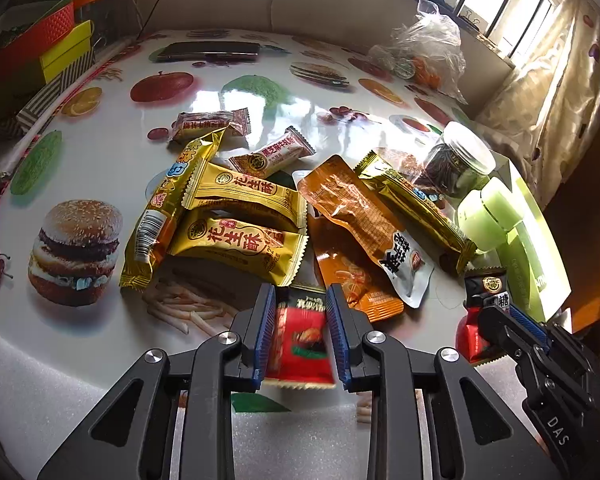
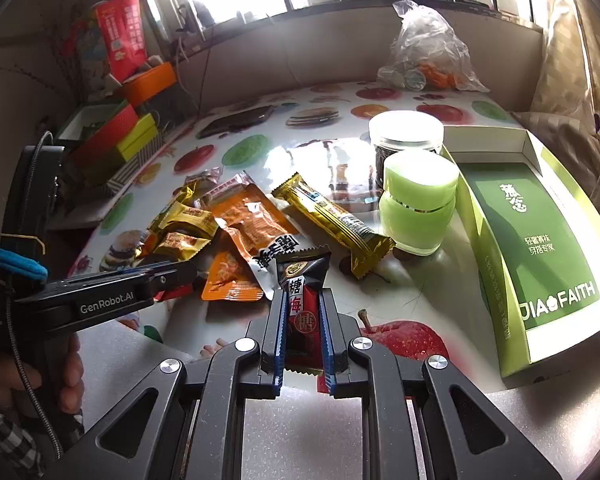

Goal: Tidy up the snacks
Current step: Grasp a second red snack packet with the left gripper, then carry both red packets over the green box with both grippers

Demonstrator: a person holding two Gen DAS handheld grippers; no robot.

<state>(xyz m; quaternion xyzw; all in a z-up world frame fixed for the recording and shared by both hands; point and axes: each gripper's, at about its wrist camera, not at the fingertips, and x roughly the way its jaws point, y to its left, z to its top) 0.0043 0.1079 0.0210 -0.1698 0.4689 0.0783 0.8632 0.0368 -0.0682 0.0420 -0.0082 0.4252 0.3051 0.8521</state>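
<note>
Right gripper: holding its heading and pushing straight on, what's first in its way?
Likely the orange pouch, just past the black candy that the right gripper holds. Depth is unclear; it might meet the table first.

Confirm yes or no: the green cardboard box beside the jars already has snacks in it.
No. The green cardboard box shows only its bare white interior, with no packet inside.

Snack packets (image 1: 236, 216) heaped, two seemingly clamped
</note>
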